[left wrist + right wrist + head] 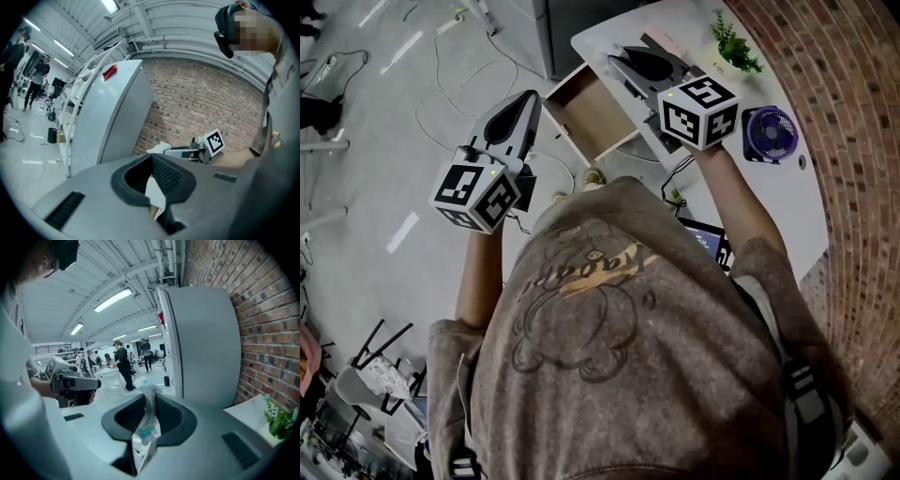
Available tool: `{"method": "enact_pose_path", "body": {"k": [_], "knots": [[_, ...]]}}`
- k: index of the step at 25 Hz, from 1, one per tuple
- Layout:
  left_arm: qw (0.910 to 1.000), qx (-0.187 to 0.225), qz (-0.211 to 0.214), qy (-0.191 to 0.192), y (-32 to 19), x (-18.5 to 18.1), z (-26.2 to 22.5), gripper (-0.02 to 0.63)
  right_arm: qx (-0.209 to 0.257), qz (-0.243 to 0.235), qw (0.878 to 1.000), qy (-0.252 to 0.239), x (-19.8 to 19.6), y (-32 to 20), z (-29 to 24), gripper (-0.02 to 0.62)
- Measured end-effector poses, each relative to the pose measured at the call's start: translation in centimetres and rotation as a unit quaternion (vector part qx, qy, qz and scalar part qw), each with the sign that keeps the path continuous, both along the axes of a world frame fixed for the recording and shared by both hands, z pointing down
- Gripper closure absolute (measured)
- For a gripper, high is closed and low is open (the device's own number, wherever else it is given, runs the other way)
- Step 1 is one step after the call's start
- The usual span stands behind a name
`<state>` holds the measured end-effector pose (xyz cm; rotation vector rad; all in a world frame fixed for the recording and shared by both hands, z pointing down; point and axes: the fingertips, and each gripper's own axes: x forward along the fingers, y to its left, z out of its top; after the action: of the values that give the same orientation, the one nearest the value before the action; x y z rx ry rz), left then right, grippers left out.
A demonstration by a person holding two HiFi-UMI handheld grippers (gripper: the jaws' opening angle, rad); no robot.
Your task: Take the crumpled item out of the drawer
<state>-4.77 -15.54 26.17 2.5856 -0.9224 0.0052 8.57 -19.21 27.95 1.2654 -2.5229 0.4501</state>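
Observation:
The crumpled item (146, 430) is a clear, wrinkled wrapper with a blue patch. It is pinched between the jaws of my right gripper (149, 395), and its top pokes out past the tips. In the head view my right gripper (616, 59) hovers over the white table (787, 202), just right of the open wooden drawer (586, 117), whose visible floor is bare. My left gripper (529, 97) hangs left of the drawer over the floor. Its jaws (151, 157) meet at the tips with nothing between them. The left gripper view also catches the right gripper (201, 149) holding the pale wrapper (159, 147).
A small purple fan (769, 131) and a potted green plant (733, 42) stand on the table beside the brick wall (853, 112). A white fridge (206, 343) stands behind the table. Cables (455, 89) lie on the floor, and people stand far off in the hall.

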Motion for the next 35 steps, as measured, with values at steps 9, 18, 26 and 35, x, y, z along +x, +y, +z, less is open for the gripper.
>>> {"method": "enact_pose_path", "body": {"k": [9, 18, 26, 35], "knots": [[0.9993, 0.014, 0.025, 0.023, 1.2, 0.7, -0.8, 0.598, 0.047, 0.037, 0.997, -0.046, 1.7, 2.7, -2.4, 0.525], [0.9988, 0.009, 0.031, 0.037, 2.0, 0.4, 0.1, 0.598, 0.074, 0.055, 0.992, -0.084, 2.1, 4.0, -1.4, 0.525], [0.9987, 0.019, 0.041, 0.022, 2.9, 1.6, 0.9, 0.598, 0.063, 0.044, 0.993, -0.087, 2.1, 4.9, 1.2, 0.526], [0.9989, 0.011, 0.045, 0.007, 3.5, 1.9, 2.5, 0.598, 0.045, 0.049, 0.994, -0.086, 1.9, 4.5, 3.8, 0.526]]}}
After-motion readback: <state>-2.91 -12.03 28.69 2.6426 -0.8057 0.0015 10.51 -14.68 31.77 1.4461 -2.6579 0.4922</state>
